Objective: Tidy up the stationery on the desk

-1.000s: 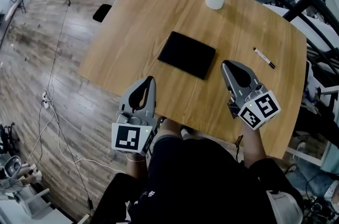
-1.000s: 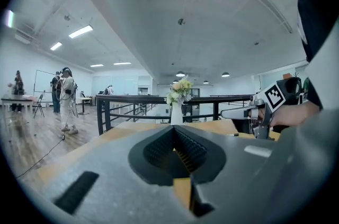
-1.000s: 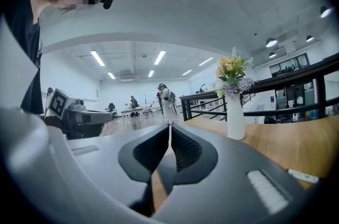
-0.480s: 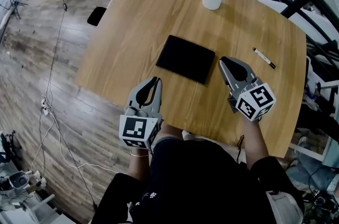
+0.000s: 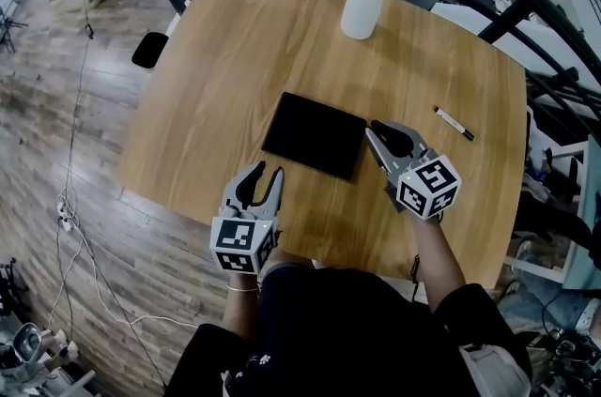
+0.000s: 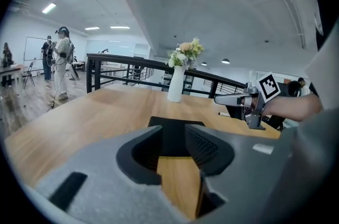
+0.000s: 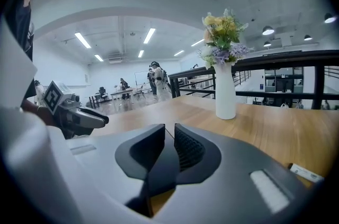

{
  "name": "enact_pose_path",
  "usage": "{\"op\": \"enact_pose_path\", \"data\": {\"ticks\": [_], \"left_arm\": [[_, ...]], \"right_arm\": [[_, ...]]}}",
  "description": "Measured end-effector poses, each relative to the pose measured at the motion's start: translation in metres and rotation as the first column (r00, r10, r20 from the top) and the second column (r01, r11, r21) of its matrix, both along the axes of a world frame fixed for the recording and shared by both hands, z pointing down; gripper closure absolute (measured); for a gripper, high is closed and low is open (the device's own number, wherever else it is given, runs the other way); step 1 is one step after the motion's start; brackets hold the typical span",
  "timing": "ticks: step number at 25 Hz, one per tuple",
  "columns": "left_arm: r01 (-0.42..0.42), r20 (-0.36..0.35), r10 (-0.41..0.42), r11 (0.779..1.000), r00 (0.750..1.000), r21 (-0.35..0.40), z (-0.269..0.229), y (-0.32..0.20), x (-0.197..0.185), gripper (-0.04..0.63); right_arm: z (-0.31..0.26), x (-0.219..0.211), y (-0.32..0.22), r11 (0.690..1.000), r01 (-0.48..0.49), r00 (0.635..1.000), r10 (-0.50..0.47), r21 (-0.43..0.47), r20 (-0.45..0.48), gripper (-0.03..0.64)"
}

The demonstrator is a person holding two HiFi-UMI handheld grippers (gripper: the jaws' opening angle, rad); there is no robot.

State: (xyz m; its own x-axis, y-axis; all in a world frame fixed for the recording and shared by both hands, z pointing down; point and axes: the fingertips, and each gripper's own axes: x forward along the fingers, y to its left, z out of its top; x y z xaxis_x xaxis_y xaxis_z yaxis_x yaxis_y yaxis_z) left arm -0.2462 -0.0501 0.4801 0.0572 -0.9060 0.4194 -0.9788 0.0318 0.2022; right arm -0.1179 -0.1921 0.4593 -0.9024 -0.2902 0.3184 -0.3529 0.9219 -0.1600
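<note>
A black notebook (image 5: 315,134) lies flat in the middle of the round wooden desk (image 5: 216,57). A white pen with a black cap (image 5: 454,123) lies to its right. My left gripper (image 5: 266,172) hovers low just before the notebook's near left corner. Its jaws have just been opening and stand open, with nothing between them. The notebook (image 6: 175,123) shows beyond their gap. My right gripper (image 5: 373,130) is at the notebook's right edge. Its jaws have just been opening too, to a narrow gap that holds nothing. In the right gripper view the pen (image 7: 304,172) lies at the lower right.
A white vase of flowers (image 5: 362,3) stands at the desk's far side, also seen as a vase (image 6: 175,83) and a vase (image 7: 225,96). A black railing (image 5: 526,1) runs behind the desk. Cables trail on the wooden floor (image 5: 66,151) to the left. People stand far off in the room.
Both grippers have come down and forward toward the notebook. The jaws of both, shut a second ago, have parted, the left wider than the right.
</note>
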Motion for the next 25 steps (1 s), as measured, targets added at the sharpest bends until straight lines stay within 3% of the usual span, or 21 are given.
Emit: {"op": "enact_pose_path", "data": {"ticks": [5, 9, 18, 25], "left_arm": [[-0.024, -0.113, 0.017, 0.998, 0.993, -0.061, 0.023, -0.008, 0.005, 0.390], [-0.041, -0.132, 0.025, 0.992, 0.991, -0.120, 0.041, -0.018, 0.010, 0.366], [-0.059, -0.192, 0.012, 0.969, 0.981, -0.241, 0.079, -0.035, 0.008, 0.313], [-0.073, -0.230, 0.004, 0.953, 0.973, -0.294, 0.095, -0.038, 0.003, 0.295]], "right_arm": [[0.020, -0.008, -0.011, 1.000, 0.015, 0.998, -0.016, -0.019, -0.057, 0.545], [0.040, -0.012, -0.021, 0.998, 0.048, 0.993, -0.052, -0.045, -0.102, 0.488], [0.085, -0.012, -0.042, 0.994, 0.046, 0.977, -0.066, -0.102, -0.202, 0.439], [0.107, -0.021, -0.049, 0.989, 0.062, 0.963, -0.094, -0.131, -0.254, 0.396]]}}
